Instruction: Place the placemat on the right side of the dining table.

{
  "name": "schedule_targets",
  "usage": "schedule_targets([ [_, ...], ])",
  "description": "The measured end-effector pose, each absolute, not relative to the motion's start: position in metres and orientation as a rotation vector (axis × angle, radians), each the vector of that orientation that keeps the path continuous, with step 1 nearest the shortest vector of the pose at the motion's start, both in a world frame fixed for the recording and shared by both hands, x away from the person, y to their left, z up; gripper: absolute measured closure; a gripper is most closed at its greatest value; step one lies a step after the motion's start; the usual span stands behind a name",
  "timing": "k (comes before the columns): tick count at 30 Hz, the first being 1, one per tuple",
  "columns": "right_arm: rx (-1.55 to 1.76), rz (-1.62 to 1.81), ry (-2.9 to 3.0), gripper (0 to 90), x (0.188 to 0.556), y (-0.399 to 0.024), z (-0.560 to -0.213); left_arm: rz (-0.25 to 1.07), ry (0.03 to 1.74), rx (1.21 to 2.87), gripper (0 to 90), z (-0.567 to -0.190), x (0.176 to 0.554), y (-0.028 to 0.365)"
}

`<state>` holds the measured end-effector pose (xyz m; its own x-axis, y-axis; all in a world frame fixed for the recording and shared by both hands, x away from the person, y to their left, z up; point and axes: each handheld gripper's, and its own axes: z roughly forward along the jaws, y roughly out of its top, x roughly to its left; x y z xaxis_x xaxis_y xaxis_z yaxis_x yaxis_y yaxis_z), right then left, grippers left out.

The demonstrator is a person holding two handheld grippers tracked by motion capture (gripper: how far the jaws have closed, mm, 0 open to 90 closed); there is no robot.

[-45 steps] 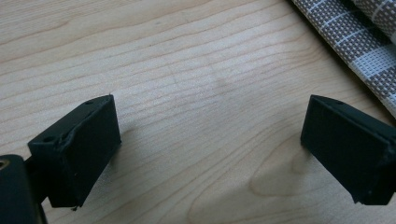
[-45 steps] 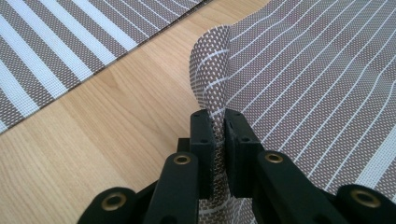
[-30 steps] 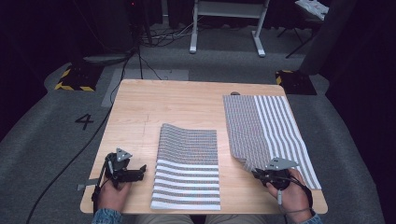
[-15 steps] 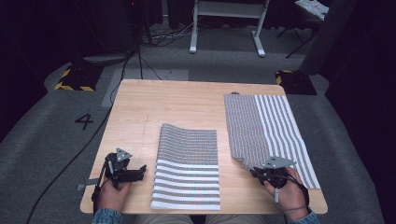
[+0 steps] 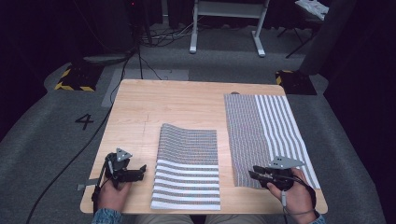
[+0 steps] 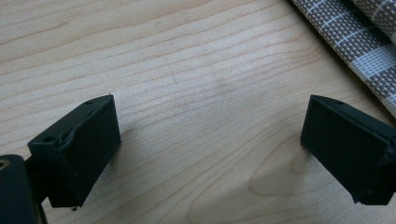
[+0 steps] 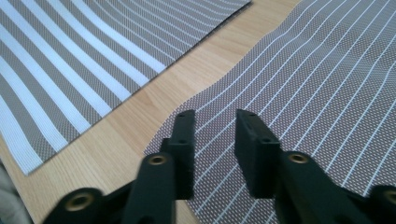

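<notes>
Two striped woven placemats lie on the wooden table (image 5: 187,102). The middle mat (image 5: 187,168) reaches the front edge, with its far part slightly raised. The right mat (image 5: 266,130) is longer, with fine lines on its left half and wide stripes on its right. My left gripper (image 5: 139,171) rests on bare wood just left of the middle mat. Its jaws are wide open (image 6: 210,126), with a mat corner (image 6: 355,37) beyond them. My right gripper (image 5: 255,173) sits low over the right mat's near left corner (image 7: 327,93). It is open by a narrow gap (image 7: 215,116) and holds nothing.
A strip of bare wood (image 7: 154,112) separates the two mats, and the middle mat (image 7: 70,70) lies beyond it. A cable (image 5: 84,149) runs off the table's left side to the grey floor. A white stand (image 5: 224,28) is behind the table.
My right hand has edged slightly left along the right mat's near corner. The left gripper and both mats have stayed put.
</notes>
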<state>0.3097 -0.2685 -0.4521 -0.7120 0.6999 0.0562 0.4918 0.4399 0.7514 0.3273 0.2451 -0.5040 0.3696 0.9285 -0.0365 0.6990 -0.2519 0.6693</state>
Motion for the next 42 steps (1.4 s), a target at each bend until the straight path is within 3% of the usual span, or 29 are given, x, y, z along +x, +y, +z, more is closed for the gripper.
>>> schedule_targets([
  [7, 0.996, 1.008, 2.567, 83.8, 0.315, -0.254, -0.478, 0.495, 1.4, 2.034, 4.8, -0.504, 0.327, 0.245],
  [19, 0.996, 1.037, 2.57, 80.7, 0.313, -0.248, -0.48, 0.496, 1.401, 2.034, 4.8, -0.504, 0.327, 0.245],
  [23, 0.97, 1.119, 2.537, 72.5, 0.31, -0.244, -0.467, 0.498, 1.4, 2.034, 4.8, -0.504, 0.327, 0.245],
  [28, 0.918, 1.266, 2.478, 48.4, 0.303, -0.229, -0.448, 0.497, 1.396, 2.037, 4.9, -0.504, 0.327, 0.245],
  [30, 0.881, 1.313, 2.456, 42.7, 0.301, -0.222, -0.442, 0.493, 1.399, 2.035, 4.8, -0.504, 0.326, 0.245],
  [42, 0.738, 1.393, 2.539, 35.9, 0.288, -0.172, -0.438, 0.499, 1.392, 2.039, 4.7, -0.504, 0.327, 0.245],
])
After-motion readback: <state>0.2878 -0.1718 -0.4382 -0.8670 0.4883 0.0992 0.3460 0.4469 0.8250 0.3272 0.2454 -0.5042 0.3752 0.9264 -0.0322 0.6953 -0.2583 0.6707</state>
